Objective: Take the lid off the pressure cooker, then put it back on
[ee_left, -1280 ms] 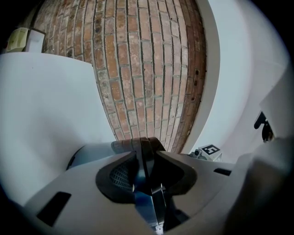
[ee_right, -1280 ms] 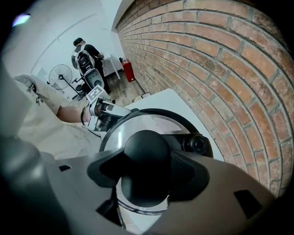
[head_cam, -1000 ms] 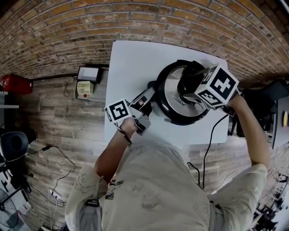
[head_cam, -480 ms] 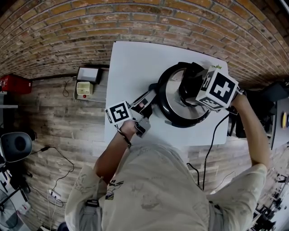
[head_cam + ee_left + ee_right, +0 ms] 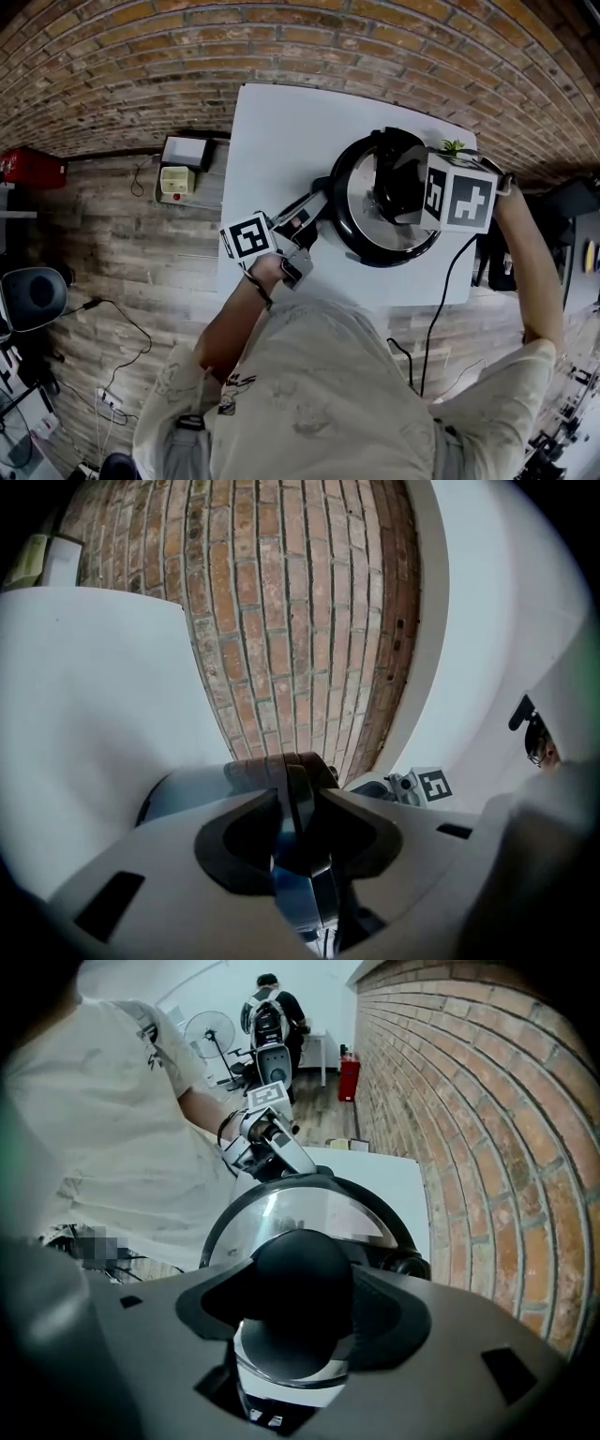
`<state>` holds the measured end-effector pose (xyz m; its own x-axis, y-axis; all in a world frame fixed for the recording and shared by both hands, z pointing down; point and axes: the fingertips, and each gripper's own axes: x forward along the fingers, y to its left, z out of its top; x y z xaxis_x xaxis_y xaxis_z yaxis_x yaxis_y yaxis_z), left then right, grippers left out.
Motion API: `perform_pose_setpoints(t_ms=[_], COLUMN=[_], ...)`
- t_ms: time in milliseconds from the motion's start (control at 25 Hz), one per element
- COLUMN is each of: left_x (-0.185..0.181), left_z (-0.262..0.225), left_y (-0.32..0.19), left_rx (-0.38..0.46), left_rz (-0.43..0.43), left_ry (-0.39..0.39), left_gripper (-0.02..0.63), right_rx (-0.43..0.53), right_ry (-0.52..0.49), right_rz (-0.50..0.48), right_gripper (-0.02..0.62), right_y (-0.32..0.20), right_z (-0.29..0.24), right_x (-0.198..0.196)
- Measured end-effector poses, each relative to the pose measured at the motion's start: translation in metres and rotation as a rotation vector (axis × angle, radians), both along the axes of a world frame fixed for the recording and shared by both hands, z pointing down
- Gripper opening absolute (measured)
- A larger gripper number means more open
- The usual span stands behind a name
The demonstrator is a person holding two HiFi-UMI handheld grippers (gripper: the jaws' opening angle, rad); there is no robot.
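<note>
Right claw: points down, pinched on knob, a pad on each side.
Left claw: level, clamped on handle, bracing the cooker.
Cooker: on bench, toward its 3 o'clock edge; handle sticks out at 8 o'clock.
Lid: seated on cooker, knob dead centre. Can't tell if it's locked or freed.
Handling: steel lid, stiff, probably heavy. Polished face looks slippery, so take it by the knob only.
Grip: knob is round and smooth and may slip under twist. Squeeze firm, lift straight up.
Risk: cooker turns with lid if left grip eases.
</note>
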<state>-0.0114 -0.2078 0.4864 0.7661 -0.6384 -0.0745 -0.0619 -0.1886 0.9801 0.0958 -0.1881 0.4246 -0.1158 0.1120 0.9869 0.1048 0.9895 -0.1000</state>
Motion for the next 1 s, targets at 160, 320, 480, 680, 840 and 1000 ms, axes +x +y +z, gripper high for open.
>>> perform_pose_setpoints(t_ms=[160,320,480,680,840,1000], left_x=[0.0006,-0.0007,0.0016,0.0014,0.0021,0.0026], left_z=[-0.0005,0.0004,-0.0007,-0.0004,-0.0014,-0.0007], left_y=[0.0035,0.0025,0.0042,0.0029,0.0026,0.0029], left_rx=[-0.036,-0.013,-0.056,-0.051,-0.046,-0.061], left_rz=[-0.006,-0.003,0.002,0.019,0.032,0.034], left_ry=[0.027,0.006,0.050,0.037,0.037,0.051], left_gripper=[0.141,0.141,0.141,0.140,0.140,0.140], right_rx=[0.002,0.007,0.008,0.019,0.035,0.048], right_ry=[0.030,0.047,0.046,0.061,0.068,0.087], right_rz=[-0.079,-0.103,-0.135,-0.218,-0.300,-0.367], right_gripper=[0.311,0.313,0.313,0.318,0.323,0.325], right_y=[-0.0036,-0.0040,-0.0024,-0.0012,0.0012,0.0025], right_z=[0.0006,0.0013,0.0014,0.0007,0.0007,0.0018], right_x=[-0.0009,-0.0008,-0.0010,-0.0005,-0.0012,-0.0015])
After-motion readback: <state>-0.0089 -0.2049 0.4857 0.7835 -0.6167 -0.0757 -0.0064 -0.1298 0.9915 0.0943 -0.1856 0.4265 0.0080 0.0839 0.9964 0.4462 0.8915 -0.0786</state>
